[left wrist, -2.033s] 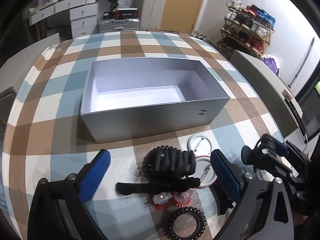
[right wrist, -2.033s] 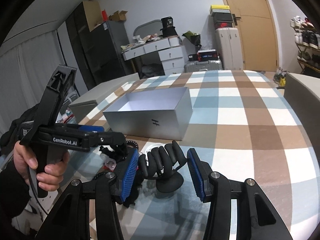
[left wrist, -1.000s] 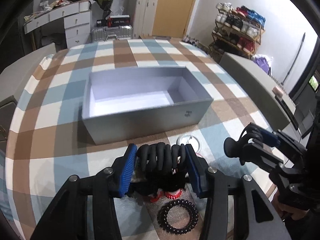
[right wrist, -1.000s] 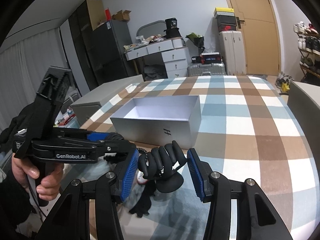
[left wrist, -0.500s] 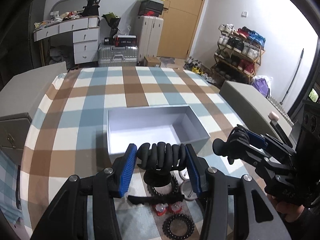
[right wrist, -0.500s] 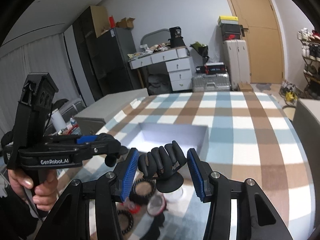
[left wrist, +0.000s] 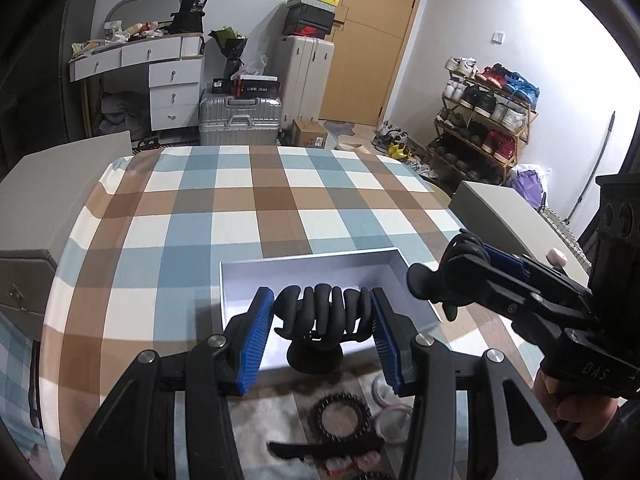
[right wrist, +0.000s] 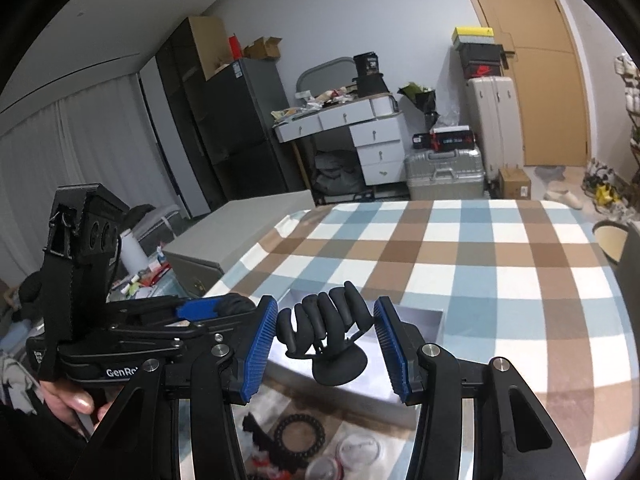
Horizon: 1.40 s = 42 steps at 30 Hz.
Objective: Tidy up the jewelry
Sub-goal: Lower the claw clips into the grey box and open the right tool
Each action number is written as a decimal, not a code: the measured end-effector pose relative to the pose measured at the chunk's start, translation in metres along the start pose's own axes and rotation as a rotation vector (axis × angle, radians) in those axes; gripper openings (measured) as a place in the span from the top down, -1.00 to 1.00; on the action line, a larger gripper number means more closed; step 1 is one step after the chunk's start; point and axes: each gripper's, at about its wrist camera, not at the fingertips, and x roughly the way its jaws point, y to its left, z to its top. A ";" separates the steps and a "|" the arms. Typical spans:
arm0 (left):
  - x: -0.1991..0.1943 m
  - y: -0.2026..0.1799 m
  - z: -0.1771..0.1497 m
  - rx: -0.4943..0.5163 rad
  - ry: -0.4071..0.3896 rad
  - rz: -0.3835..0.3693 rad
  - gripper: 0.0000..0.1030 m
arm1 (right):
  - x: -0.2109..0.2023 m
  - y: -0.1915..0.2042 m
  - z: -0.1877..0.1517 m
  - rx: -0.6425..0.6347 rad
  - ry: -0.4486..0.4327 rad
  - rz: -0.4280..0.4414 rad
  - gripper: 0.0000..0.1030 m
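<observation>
Lifted off the table (left wrist: 256, 200), both grippers (left wrist: 322, 330) clamp hand-shaped stands (left wrist: 320, 316).

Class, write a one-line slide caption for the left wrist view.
Left gripper holds a black hand-shaped stand above an open grey box on a checked tablecloth.

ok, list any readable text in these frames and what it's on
"GenRo", the rest hidden: side of the left gripper.
"DAS": side of the right gripper.
Swoosh logo, no words: black shoebox.
Labels on the other boxes and on the black bag: too blurred to read.
</observation>
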 end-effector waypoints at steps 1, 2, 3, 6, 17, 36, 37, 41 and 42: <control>0.006 0.001 0.003 0.001 0.009 0.000 0.18 | 0.005 -0.002 0.001 0.003 0.011 0.003 0.05; 0.009 0.002 0.004 0.002 0.014 0.000 0.18 | 0.012 -0.005 0.003 0.008 0.024 0.007 0.05; 0.014 0.004 0.006 0.001 0.021 0.003 0.18 | 0.016 -0.007 0.003 0.012 0.032 0.008 0.05; 0.027 0.009 0.008 -0.004 0.050 -0.005 0.18 | 0.033 -0.016 0.004 0.030 0.066 0.012 0.05; 0.049 0.016 0.006 -0.032 0.119 -0.066 0.18 | 0.073 -0.040 -0.009 0.093 0.194 0.028 0.05; 0.030 0.016 0.011 -0.047 0.066 -0.052 -0.36 | 0.038 -0.044 -0.001 0.124 0.093 0.005 -0.43; 0.026 0.015 0.011 -0.043 0.054 -0.033 -0.40 | 0.033 -0.043 0.000 0.119 0.081 -0.001 -0.44; 0.012 0.013 0.011 -0.044 0.012 -0.005 -0.41 | 0.008 -0.035 0.003 0.100 0.031 -0.002 -0.50; 0.009 0.012 0.011 -0.042 0.004 0.009 -0.41 | 0.004 -0.033 0.003 0.096 0.022 -0.004 -0.57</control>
